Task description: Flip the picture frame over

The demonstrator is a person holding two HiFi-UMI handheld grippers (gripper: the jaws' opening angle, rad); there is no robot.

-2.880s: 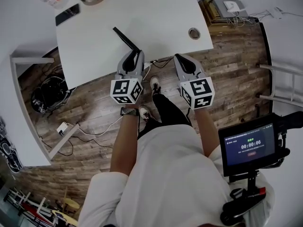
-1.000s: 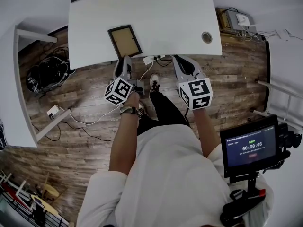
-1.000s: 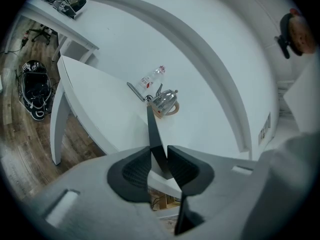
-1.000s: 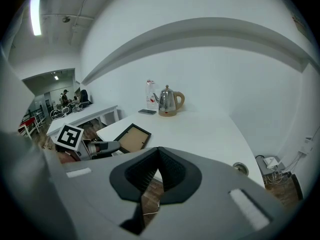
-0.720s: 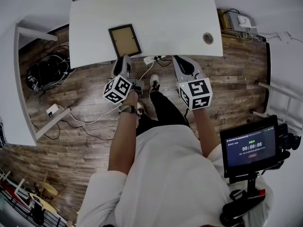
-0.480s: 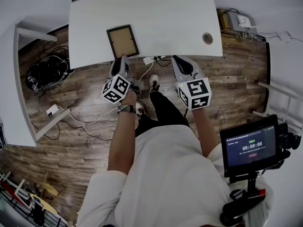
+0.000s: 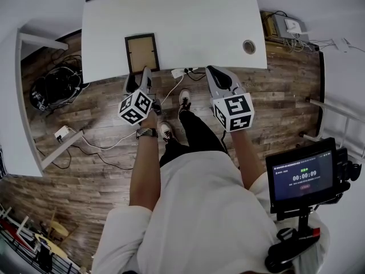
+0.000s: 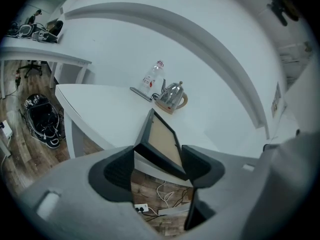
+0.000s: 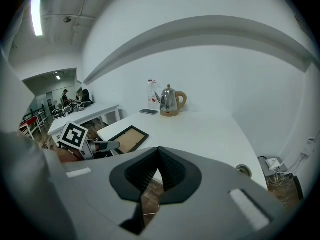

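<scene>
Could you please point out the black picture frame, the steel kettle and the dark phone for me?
black picture frame (image 7: 141, 53), head view, on its brown centre panel.
shiny steel kettle (image 9: 170, 101), right gripper view, on its rounded body.
dark flat phone (image 9: 148, 112), right gripper view, on its top face.

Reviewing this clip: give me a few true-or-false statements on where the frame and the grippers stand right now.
1. The picture frame lies flat on the table, brown panel up. True.
2. The right gripper grips the frame. False: its jaws are shut on nothing.
3. The kettle stands on the frame. False: it stands at the table's far end, apart from the frame.
4. The left gripper is at the frame's near edge. True; its jaws are opening, pads off the frame.
</scene>
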